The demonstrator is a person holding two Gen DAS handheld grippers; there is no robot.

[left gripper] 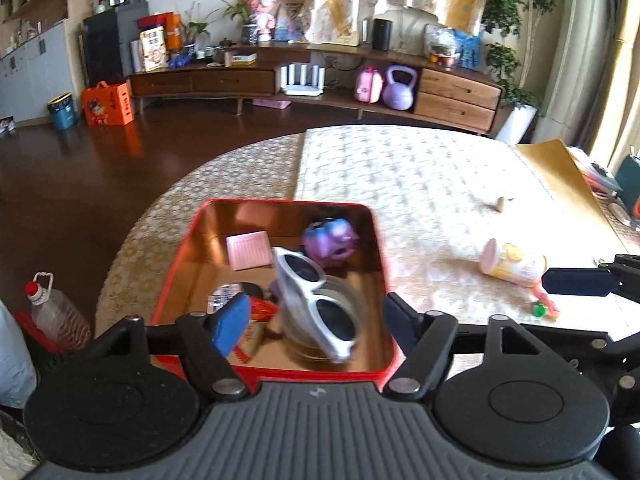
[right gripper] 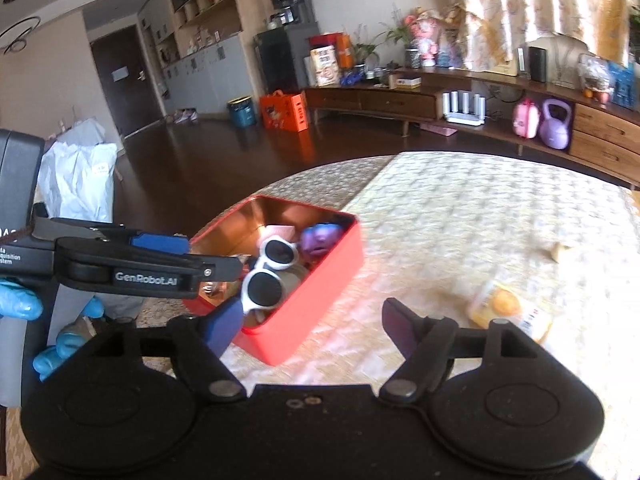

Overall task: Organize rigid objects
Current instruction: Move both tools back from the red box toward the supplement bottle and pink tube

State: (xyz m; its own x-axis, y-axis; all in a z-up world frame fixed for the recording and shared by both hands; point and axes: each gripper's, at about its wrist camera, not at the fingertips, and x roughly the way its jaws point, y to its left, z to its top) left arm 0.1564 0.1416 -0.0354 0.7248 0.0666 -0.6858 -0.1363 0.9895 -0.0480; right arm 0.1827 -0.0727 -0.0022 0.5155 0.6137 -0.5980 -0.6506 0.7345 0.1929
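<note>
Left wrist view: white sunglasses sit in the red tin. Both grippers' jaws hang wide, empty. The yellow cup right of the tin could roll if bumped.

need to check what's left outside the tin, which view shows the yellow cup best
The left wrist view: the yellow cup lies on its side on the tablecloth, fairly sharp, pink lid visible, right of the red tin. The right wrist view shows the cup blurred and washed out.
</note>
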